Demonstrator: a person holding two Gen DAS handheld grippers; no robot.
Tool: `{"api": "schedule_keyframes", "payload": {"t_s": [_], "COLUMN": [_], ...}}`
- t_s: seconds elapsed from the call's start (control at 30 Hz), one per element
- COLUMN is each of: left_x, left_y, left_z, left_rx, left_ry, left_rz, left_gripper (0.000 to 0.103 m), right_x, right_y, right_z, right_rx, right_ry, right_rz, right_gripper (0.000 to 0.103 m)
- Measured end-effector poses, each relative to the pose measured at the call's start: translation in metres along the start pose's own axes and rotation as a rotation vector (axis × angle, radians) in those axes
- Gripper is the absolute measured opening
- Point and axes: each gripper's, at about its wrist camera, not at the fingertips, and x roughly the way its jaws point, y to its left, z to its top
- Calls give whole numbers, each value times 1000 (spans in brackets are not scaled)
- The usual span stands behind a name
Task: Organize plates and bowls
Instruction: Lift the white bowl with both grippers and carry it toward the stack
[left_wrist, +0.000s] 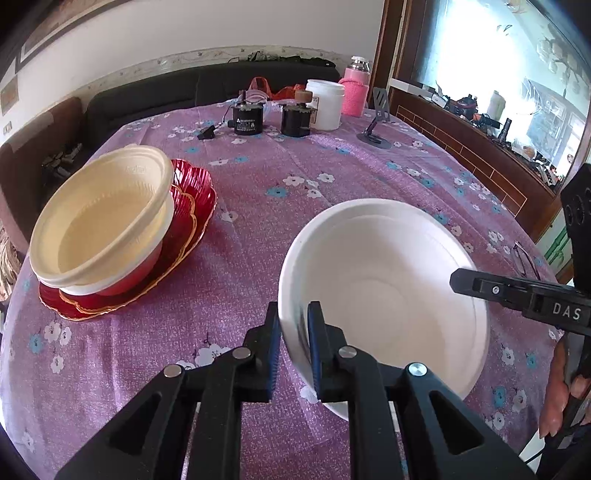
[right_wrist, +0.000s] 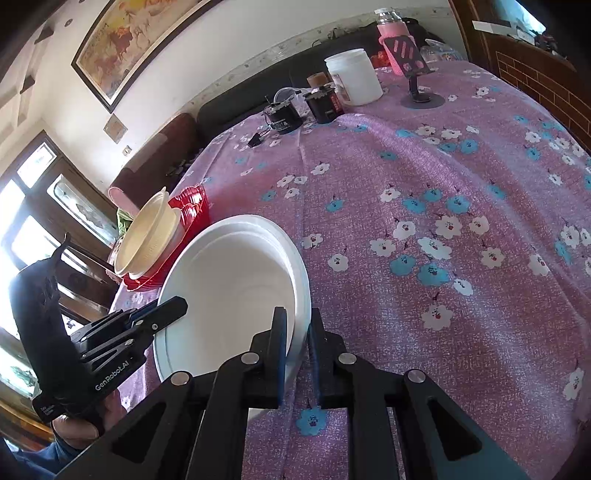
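Note:
A white bowl (left_wrist: 384, 280) sits tilted over the purple flowered tablecloth (left_wrist: 258, 229), held from both sides. My left gripper (left_wrist: 293, 314) is shut on its left rim, one pad inside and one outside. My right gripper (left_wrist: 461, 280) reaches in from the right and pinches the opposite rim. In the right wrist view the right gripper (right_wrist: 297, 317) is shut on the white bowl (right_wrist: 236, 288), with the left gripper (right_wrist: 177, 304) at its far edge. To the left, a cream bowl (left_wrist: 107, 221) is stacked on other bowls over red scalloped plates (left_wrist: 192, 206).
At the table's far side stand a white jar (left_wrist: 325, 103), a pink bottle (left_wrist: 354, 88), two black devices (left_wrist: 247, 118), and a phone stand (left_wrist: 376, 125). Eyeglasses (left_wrist: 524, 254) lie near the right edge. A dark sofa runs behind the table.

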Motion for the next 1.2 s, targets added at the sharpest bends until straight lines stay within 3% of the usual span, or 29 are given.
{"api": "schedule_keyframes", "payload": {"t_s": [0.8, 1.2], "left_x": [-17, -16], "left_y": [0, 15], "left_z": [-3, -4], "left_rx": [22, -17], "left_ry": [-80, -59], "left_rz": [65, 55], "left_gripper": [13, 13], "right_x": [-2, 7], "right_y": [16, 26], "right_z": [0, 1], "right_rx": [-41, -52], "right_ry": [-23, -4], "right_rz": [-27, -21], "right_gripper": [13, 13]}}
